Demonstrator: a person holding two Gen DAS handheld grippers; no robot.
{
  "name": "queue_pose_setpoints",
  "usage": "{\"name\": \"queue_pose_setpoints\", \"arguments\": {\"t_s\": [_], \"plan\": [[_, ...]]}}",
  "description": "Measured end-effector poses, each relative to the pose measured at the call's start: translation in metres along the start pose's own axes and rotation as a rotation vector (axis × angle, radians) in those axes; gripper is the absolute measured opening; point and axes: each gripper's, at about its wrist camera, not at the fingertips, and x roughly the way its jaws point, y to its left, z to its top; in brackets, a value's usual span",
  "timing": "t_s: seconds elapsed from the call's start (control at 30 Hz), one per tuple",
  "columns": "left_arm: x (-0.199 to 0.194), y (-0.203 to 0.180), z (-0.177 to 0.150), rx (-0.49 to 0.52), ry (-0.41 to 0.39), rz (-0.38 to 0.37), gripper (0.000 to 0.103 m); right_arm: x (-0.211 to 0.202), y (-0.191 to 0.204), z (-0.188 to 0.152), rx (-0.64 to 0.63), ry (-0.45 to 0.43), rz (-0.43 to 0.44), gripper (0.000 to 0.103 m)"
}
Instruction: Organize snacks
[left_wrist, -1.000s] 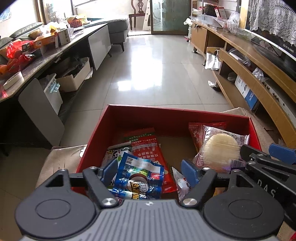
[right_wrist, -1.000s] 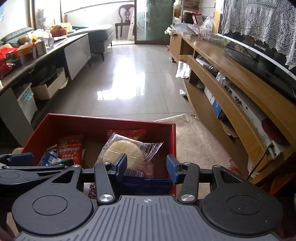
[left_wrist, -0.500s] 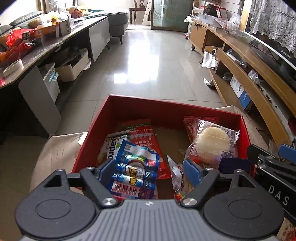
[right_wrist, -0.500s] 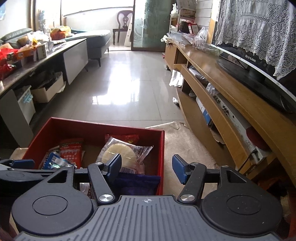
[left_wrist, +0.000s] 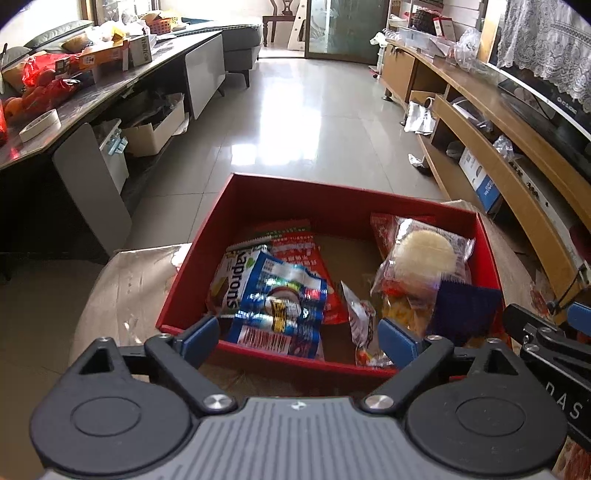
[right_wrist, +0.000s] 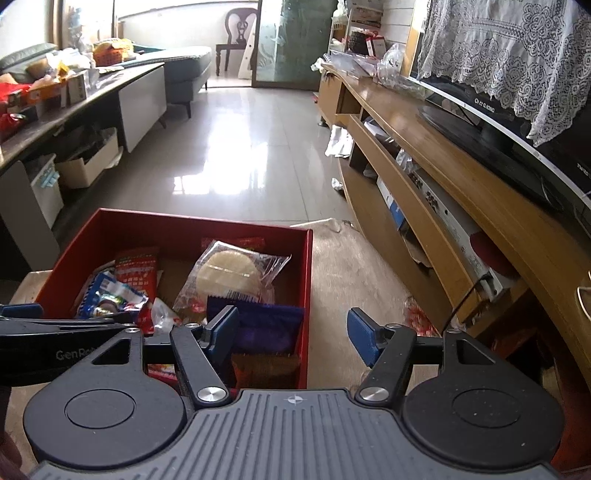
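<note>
While both tools hang empty at the near edge, the left tool (left_wrist: 291, 338) has its fingers spread wide and the right tool (right_wrist: 293, 330) is likewise released. Directly ahead of the left tool, just beyond the near wall of 1 red box (left_wrist: 332, 206), lies 1 blue packet (left_wrist: 279, 302), its long axis running away from the tool. Farther right sit 1 round cracker pack (left_wrist: 424, 254) and 1 dark blue pouch (left_wrist: 465, 308), nearer the right tool.
</note>
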Motion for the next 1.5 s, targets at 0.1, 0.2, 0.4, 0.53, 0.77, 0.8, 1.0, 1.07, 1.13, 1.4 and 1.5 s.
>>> {"name": "queue_pose_setpoints", "arguments": {"t_s": [0.1,0.2,0.4,0.53,0.77,0.8,1.0,1.07,1.13,1.4,1.5], "plan": [[-0.006,0.001,-0.007,0.003,-0.001,0.0,0.095,-0.004,0.0,-0.009,0.004,0.014,-0.001,0.072],[-0.012,0.002,-0.014,0.011,-0.003,-0.006,0.097,-0.01,-0.001,-0.017,0.002,0.024,-0.01,0.073],[-0.026,0.001,-0.029,0.03,-0.012,-0.018,0.099,-0.026,-0.002,-0.033,0.004,0.028,-0.011,0.073],[-0.035,0.0,-0.04,0.053,-0.022,-0.012,0.1,-0.036,-0.002,-0.042,0.005,0.026,-0.007,0.073],[-0.05,0.002,-0.06,0.069,-0.031,-0.014,0.1,-0.053,-0.002,-0.06,0.011,0.029,-0.009,0.075],[-0.052,0.002,-0.063,0.072,-0.033,-0.013,0.1,-0.055,-0.003,-0.063,0.011,0.03,-0.009,0.075],[-0.065,0.004,-0.081,0.099,-0.046,-0.004,0.1,-0.069,0.0,-0.079,0.015,0.037,-0.006,0.075],[-0.069,0.005,-0.088,0.108,-0.049,-0.003,0.1,-0.075,0.001,-0.086,0.011,0.038,-0.007,0.075],[-0.072,0.006,-0.093,0.116,-0.051,-0.002,0.1,-0.079,0.003,-0.091,0.007,0.04,-0.007,0.075],[-0.083,0.008,-0.109,0.129,-0.055,-0.008,0.1,-0.091,0.003,-0.108,0.013,0.043,0.0,0.075],[-0.086,0.008,-0.114,0.13,-0.056,-0.011,0.1,-0.095,0.001,-0.112,0.018,0.044,0.007,0.075]]}}
